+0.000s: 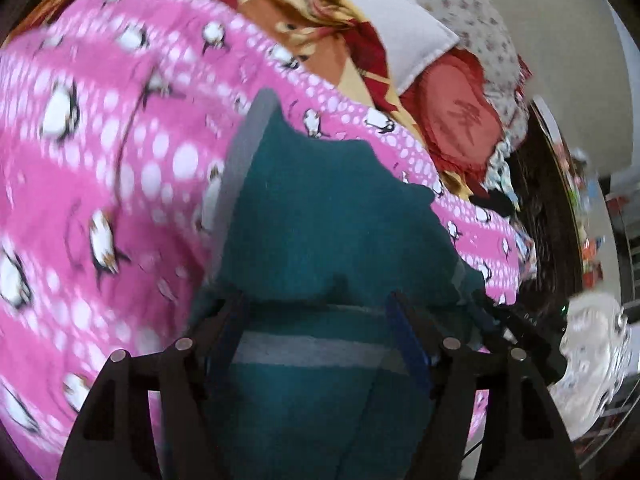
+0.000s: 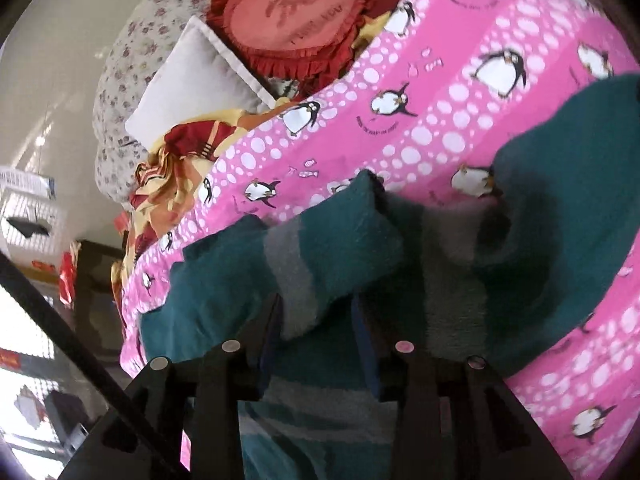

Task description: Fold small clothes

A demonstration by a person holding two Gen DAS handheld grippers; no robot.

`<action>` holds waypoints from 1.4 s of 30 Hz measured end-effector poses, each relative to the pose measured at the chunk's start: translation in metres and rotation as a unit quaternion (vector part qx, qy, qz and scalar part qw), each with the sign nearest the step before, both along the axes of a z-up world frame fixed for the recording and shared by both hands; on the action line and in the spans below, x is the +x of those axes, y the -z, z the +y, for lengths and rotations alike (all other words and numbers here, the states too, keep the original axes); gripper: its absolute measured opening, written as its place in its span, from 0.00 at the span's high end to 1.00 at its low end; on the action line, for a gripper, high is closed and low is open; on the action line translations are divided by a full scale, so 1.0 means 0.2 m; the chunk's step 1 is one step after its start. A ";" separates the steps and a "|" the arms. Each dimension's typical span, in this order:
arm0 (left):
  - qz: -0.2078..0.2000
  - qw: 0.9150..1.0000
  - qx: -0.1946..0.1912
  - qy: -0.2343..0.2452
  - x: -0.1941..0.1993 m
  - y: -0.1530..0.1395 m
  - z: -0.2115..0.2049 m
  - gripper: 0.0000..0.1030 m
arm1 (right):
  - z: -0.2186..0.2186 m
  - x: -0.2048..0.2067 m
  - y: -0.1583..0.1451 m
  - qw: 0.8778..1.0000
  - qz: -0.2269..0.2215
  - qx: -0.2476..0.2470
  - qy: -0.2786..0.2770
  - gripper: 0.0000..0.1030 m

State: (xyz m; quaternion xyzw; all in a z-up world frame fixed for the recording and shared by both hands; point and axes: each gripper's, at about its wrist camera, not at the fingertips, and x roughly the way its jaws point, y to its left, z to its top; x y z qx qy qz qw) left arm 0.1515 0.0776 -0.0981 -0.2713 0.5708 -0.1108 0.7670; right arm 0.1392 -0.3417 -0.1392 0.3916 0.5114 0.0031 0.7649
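A small teal garment with grey stripes (image 1: 320,216) lies on a pink penguin-print bedsheet (image 1: 100,140). In the left wrist view my left gripper (image 1: 320,312) is shut on a bunched edge of the garment, which drapes over and between the fingers. In the right wrist view my right gripper (image 2: 320,312) is shut on another part of the same teal garment (image 2: 352,248), lifted in folds above the pink sheet (image 2: 440,80). The fingertips of both grippers are hidden in the cloth.
At the head of the bed lie a red heart-shaped cushion (image 2: 292,20), a white pillow (image 2: 192,88), a floral pillow (image 2: 132,40) and an orange-red patterned blanket (image 2: 172,184). A dark bedside cabinet (image 2: 100,292) and a white basket (image 2: 28,212) stand beyond the bed's edge.
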 end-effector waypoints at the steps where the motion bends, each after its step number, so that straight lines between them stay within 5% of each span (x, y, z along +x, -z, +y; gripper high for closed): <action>1: 0.006 1.000 -0.010 -0.015 0.00 0.03 -0.01 0.32 | 0.01 0.01 0.02 1.000 0.002 0.007 0.004 0.62; 9: 0.040 0.994 -0.046 -0.094 0.02 0.17 -0.01 0.32 | 0.01 0.03 0.04 1.000 -0.010 0.016 0.015 0.62; 11: 0.039 0.991 -0.049 -0.120 0.04 0.20 0.02 0.52 | 0.01 0.03 0.04 1.000 -0.020 0.012 0.016 0.70; 12: 0.042 0.989 -0.048 -0.130 0.05 0.21 0.05 0.60 | 0.02 0.03 0.04 1.000 -0.023 0.005 0.012 0.92; 14: 0.044 0.988 -0.046 -0.139 0.05 0.23 0.08 0.89 | 0.02 0.02 0.03 1.000 -0.027 0.002 0.009 0.94; 17: 0.046 0.988 -0.048 -0.136 0.05 0.23 0.13 0.95 | 0.04 -0.03 -0.05 0.999 -0.051 -0.009 0.004 0.94; 23: 0.017 0.992 -0.030 -0.119 0.00 0.16 0.23 0.95 | 0.09 -0.16 -0.20 0.997 -0.073 -0.010 -0.014 0.94; 26: 0.024 0.994 -0.028 -0.103 -0.01 0.20 0.22 0.95 | 0.13 -0.14 -0.13 0.996 -0.054 -0.067 -0.034 0.94; 31: 0.025 0.996 -0.003 -0.086 -0.04 0.18 0.18 0.94 | 0.05 -0.18 -0.03 0.999 0.001 -0.051 -0.012 0.86; 36: 0.009 0.997 0.050 -0.066 -0.09 0.04 0.18 0.69 | -0.01 -0.29 -0.22 0.995 -0.027 -0.095 -0.012 0.86; 42: -0.054 0.990 0.131 -0.009 -0.06 -0.12 0.03 0.48 | 0.17 -0.12 -0.29 0.984 -0.065 -0.121 -0.111 0.86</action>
